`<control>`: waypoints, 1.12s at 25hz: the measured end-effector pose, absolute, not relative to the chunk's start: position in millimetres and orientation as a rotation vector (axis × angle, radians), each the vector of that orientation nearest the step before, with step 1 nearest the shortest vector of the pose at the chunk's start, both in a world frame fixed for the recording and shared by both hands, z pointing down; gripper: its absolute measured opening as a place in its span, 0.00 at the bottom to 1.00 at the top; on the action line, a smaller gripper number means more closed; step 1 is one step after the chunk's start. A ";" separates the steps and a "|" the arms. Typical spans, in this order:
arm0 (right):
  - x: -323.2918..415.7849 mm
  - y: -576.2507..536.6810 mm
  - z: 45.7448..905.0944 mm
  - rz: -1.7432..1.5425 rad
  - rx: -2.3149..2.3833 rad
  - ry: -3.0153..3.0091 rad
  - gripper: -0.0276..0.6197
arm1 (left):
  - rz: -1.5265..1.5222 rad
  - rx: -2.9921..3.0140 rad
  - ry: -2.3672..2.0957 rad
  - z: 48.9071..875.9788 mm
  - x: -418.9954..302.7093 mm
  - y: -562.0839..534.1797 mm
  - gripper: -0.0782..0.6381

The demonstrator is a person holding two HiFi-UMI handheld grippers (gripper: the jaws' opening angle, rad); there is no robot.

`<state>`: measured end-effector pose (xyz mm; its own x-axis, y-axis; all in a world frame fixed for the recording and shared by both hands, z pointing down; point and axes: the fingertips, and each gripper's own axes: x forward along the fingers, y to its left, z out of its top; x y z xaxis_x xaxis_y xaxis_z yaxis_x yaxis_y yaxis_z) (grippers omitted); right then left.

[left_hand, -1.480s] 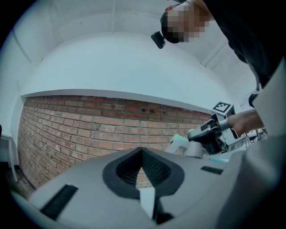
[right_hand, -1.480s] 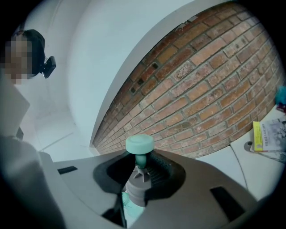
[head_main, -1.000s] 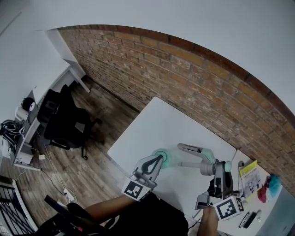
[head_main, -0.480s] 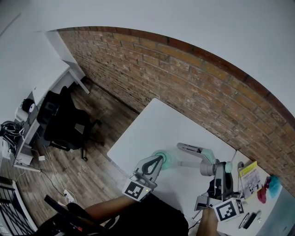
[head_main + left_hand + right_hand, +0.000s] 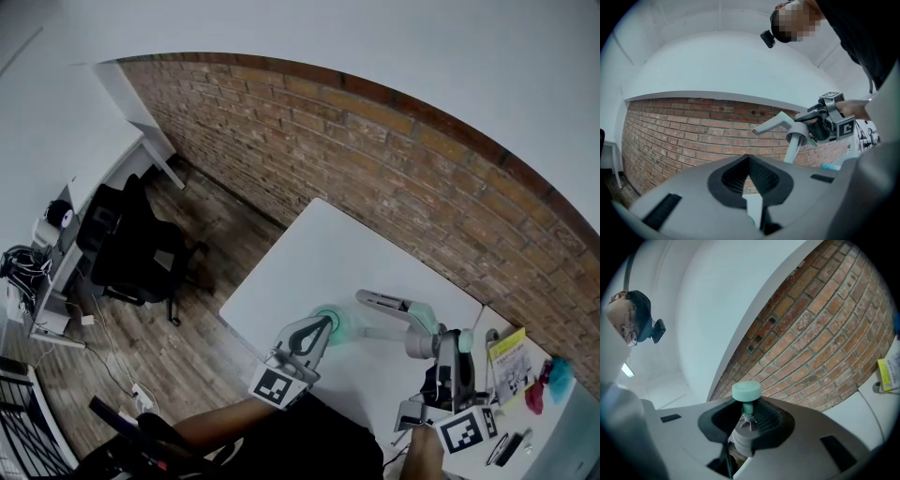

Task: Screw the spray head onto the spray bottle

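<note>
A round, pale teal spray bottle (image 5: 334, 324) sits at the tips of my left gripper (image 5: 323, 325), whose jaws are shut. In the left gripper view a pale sliver of the bottle (image 5: 754, 211) shows between them. The grey spray head (image 5: 386, 303) hangs over the table to the bottle's right, and its white dip tube (image 5: 375, 333) points toward the bottle. My right gripper (image 5: 433, 345) is shut on the head's collar. In the right gripper view a teal knob (image 5: 746, 391) stands above the grey collar (image 5: 743, 437) in the jaws. Head and bottle are apart.
The white table (image 5: 319, 253) runs along a brick wall (image 5: 375, 159). A yellow booklet (image 5: 506, 347) and red and blue items (image 5: 548, 380) lie at the table's right end. A black office chair (image 5: 136, 248) stands on the wooden floor to the left.
</note>
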<state>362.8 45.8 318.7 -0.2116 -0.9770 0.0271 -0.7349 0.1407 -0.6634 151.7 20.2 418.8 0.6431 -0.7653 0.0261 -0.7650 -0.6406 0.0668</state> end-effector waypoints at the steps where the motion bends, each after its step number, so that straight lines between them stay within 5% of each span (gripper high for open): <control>1: 361.9 45.7 318.0 -0.789 -1.636 2.012 0.16 | -0.008 2.780 -1.300 419.3 150.8 20.0 0.10; 28: 332.1 30.1 310.9 -0.795 -1.589 2.024 0.16 | -0.010 2.767 -1.310 423.8 129.5 9.7 0.10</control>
<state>332.1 30.1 310.9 -0.2397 -0.9708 0.0054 -0.7150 0.1727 -0.6775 129.5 9.7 423.8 0.6343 -0.7726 0.0285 -0.7721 -0.6311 0.0748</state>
